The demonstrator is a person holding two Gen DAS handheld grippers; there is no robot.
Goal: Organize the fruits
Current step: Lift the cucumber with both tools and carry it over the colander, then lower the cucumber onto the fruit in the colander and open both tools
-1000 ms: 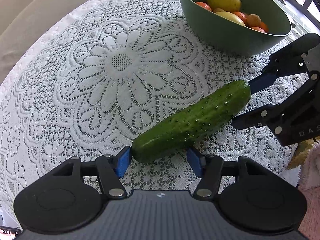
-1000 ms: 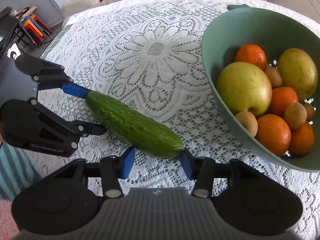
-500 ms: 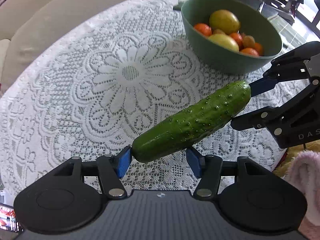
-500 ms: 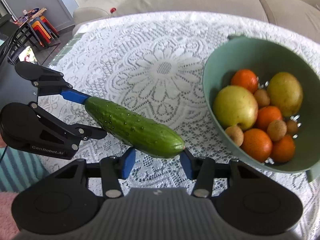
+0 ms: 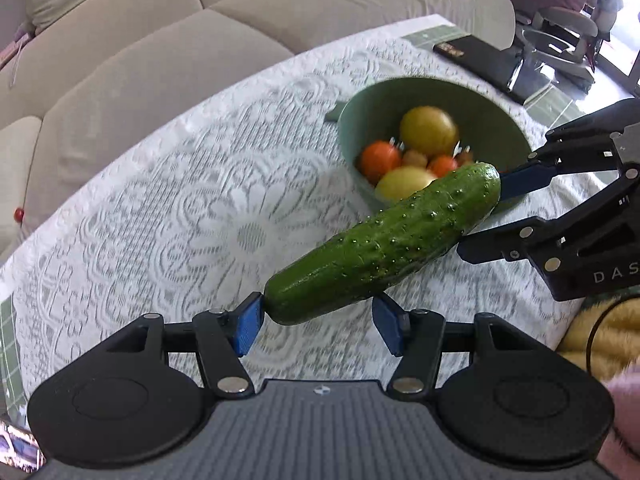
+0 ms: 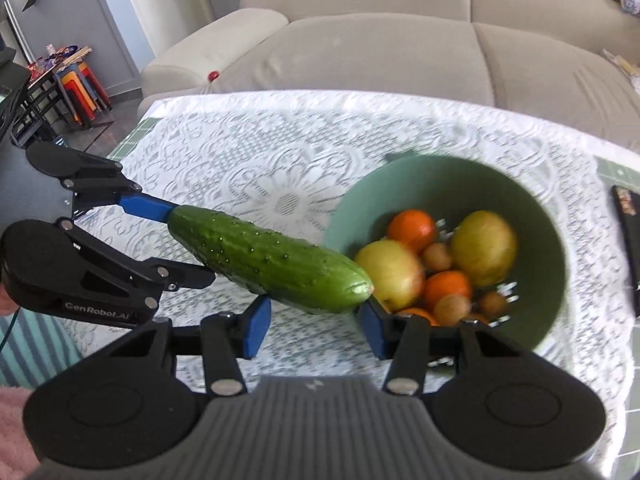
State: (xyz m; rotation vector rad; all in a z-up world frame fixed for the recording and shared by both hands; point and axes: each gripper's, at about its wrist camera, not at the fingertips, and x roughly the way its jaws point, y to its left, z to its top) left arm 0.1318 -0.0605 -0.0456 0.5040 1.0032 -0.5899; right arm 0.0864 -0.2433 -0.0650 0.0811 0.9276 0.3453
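A green, bumpy cucumber [image 5: 384, 240] hangs in the air above the lace tablecloth [image 5: 200, 200], held at both ends. My left gripper [image 5: 318, 320] is shut on its near end in the left wrist view, and my right gripper [image 5: 496, 216] clamps the far end. From the right wrist, the cucumber [image 6: 268, 260] lies across the frame with my right gripper [image 6: 314, 316] shut on its near tip and my left gripper [image 6: 176, 240] on the other end. A green bowl [image 5: 432, 92] of oranges, yellow fruit and small brown fruit stands just beyond; in the right wrist view the bowl [image 6: 440, 168] is at right.
A beige sofa [image 5: 160, 40] runs behind the table. A flat black object [image 5: 480, 56] lies at the table's far right edge. Stacked coloured stools [image 6: 80, 84] stand on the floor at left. A pink sleeve [image 5: 624, 420] shows at the lower right.
Both grippers have risen together with the cucumber, which has left the tablecloth. The table and bowl look smaller and farther below, and the cucumber's tip now overlaps the bowl.
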